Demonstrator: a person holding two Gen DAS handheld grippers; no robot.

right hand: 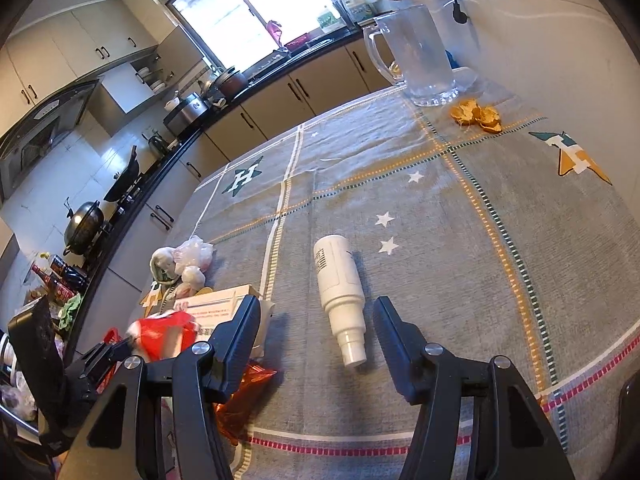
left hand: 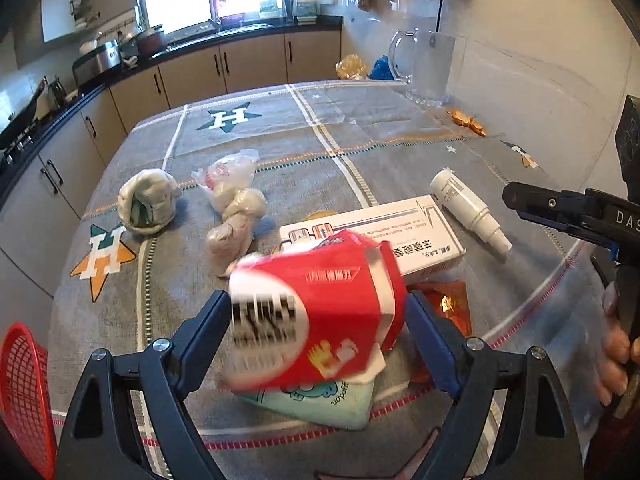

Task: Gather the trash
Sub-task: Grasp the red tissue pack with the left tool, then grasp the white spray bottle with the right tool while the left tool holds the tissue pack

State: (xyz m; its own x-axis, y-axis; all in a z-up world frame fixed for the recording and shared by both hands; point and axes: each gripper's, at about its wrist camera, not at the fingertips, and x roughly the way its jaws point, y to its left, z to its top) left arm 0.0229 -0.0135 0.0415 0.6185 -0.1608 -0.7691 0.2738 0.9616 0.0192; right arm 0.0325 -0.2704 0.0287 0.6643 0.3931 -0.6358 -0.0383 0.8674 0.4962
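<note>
The left gripper (left hand: 318, 320) is clenching the red packet (left hand: 308, 308) above the tablecloth (left hand: 360, 152); the right gripper (right hand: 316, 324) is hovering released, flanking the white bottle (right hand: 340, 284) near the front edge.

A table (right hand: 440, 208) draped in a grey star-patterned cloth is carrying a white spray bottle (right hand: 340, 292) lying at centre, a glass pitcher (right hand: 420, 56) standing at one o'clock, orange peel (right hand: 476, 114) just beside it, and knotted plastic bags (left hand: 234, 200) lying at nine o'clock.
</note>
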